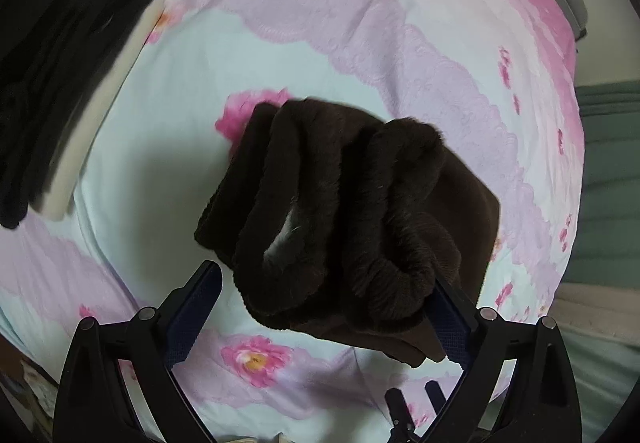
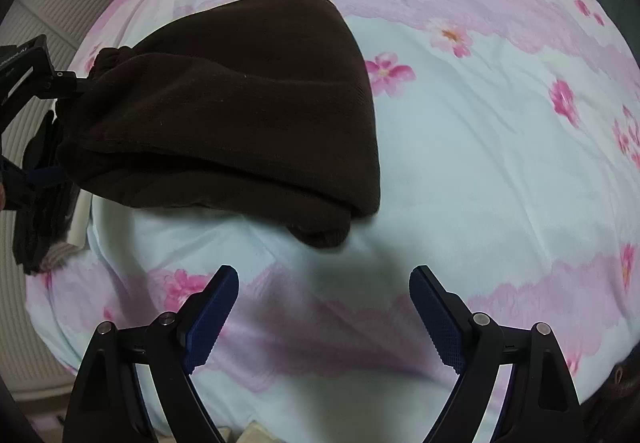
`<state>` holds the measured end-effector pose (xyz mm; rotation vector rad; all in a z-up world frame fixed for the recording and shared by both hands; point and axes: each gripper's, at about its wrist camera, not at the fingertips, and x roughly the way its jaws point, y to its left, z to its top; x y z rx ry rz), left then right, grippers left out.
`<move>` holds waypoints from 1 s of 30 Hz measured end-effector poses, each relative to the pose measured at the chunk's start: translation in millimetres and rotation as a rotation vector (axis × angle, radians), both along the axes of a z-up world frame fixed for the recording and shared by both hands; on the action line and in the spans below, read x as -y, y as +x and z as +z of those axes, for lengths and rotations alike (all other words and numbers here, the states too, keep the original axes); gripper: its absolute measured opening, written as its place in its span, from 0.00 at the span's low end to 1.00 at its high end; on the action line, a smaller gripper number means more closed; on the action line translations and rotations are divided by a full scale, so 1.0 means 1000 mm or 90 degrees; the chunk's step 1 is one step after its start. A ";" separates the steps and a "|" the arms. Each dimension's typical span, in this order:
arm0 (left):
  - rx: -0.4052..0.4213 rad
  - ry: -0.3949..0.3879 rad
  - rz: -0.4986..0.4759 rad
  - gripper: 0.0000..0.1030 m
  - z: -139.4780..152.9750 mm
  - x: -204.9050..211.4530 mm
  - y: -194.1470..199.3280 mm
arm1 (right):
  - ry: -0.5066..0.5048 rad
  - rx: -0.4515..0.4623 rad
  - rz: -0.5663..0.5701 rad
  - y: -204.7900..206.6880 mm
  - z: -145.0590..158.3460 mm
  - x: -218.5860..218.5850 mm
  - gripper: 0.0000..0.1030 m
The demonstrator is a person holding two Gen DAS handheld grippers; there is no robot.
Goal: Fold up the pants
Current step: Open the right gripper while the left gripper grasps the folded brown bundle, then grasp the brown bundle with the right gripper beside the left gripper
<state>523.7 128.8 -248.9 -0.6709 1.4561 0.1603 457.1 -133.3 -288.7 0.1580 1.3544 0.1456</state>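
Currently the left claw (image 1: 324, 307) stands spread, its right finger touching the folded brown pants (image 1: 344, 219), whose bundle hangs over the floral bed sheet (image 1: 320, 43). Right claw (image 2: 324, 307): spread, empty, near the pants (image 2: 240, 115).

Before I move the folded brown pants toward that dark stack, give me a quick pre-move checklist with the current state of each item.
1. Left gripper around the pants: cannot tell; fingers spread wide, bundle between them, grip unclear.
2. Fold holding: ok; layers stacked neatly, waistband bunched at the near end.
3. Right gripper free: ok; open, nothing between its fingers.
4. Pants supported: ok; bundle's far end rests on the floral bedsheet.
5. Dark clothes stack tidy: cannot tell; blurred at the frame edge.
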 end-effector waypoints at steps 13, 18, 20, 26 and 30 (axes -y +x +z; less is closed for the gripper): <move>0.158 -0.084 -0.061 0.43 0.053 0.001 -0.017 | 0.037 0.009 -0.047 0.006 -0.023 0.020 0.85; 0.211 -0.119 -0.072 0.43 0.084 0.003 -0.014 | 0.056 0.024 -0.042 0.013 -0.022 0.009 0.85; 0.229 -0.120 -0.083 0.43 0.094 0.004 -0.013 | 0.054 0.040 -0.039 0.017 -0.018 0.003 0.85; 0.251 -0.127 -0.085 0.41 0.097 0.000 -0.012 | -0.063 0.084 -0.027 0.028 -0.010 -0.003 0.85; 0.222 -0.129 -0.068 0.40 0.067 -0.010 -0.021 | -0.085 0.111 -0.065 0.022 0.004 0.027 0.85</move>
